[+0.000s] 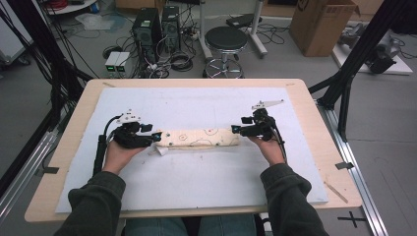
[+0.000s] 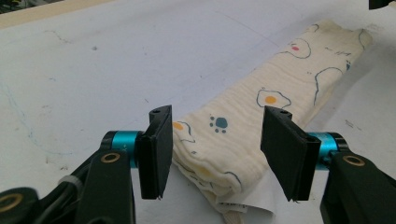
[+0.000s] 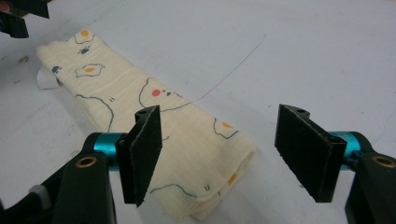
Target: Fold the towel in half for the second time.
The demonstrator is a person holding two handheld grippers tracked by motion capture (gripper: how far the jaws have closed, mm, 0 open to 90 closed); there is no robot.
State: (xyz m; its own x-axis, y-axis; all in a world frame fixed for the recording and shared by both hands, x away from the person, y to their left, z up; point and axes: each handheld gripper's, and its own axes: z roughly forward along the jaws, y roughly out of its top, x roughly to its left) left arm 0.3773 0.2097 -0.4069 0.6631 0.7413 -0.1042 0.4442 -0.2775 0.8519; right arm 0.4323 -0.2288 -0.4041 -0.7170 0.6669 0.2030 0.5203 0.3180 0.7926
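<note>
A cream cloth (image 1: 199, 138) printed with fried eggs and paw marks lies folded into a long narrow strip across the white mat. My left gripper (image 1: 156, 136) is at its left end and is open. In the left gripper view the cloth's end (image 2: 219, 154) lies between the jaws of the left gripper (image 2: 224, 154), and a white label (image 2: 252, 207) sticks out beneath it. My right gripper (image 1: 235, 129) is open at the right end. In the right gripper view one jaw of the right gripper (image 3: 229, 154) stands over the cloth (image 3: 121, 88), the other over bare mat.
The white mat (image 1: 196, 182) covers most of the wooden table (image 1: 74, 128). On the floor beyond the far edge are a black stool (image 1: 226, 39), computer towers (image 1: 147, 27), cables and a cardboard box (image 1: 319, 24). Black frame legs (image 1: 354, 54) rise at the right.
</note>
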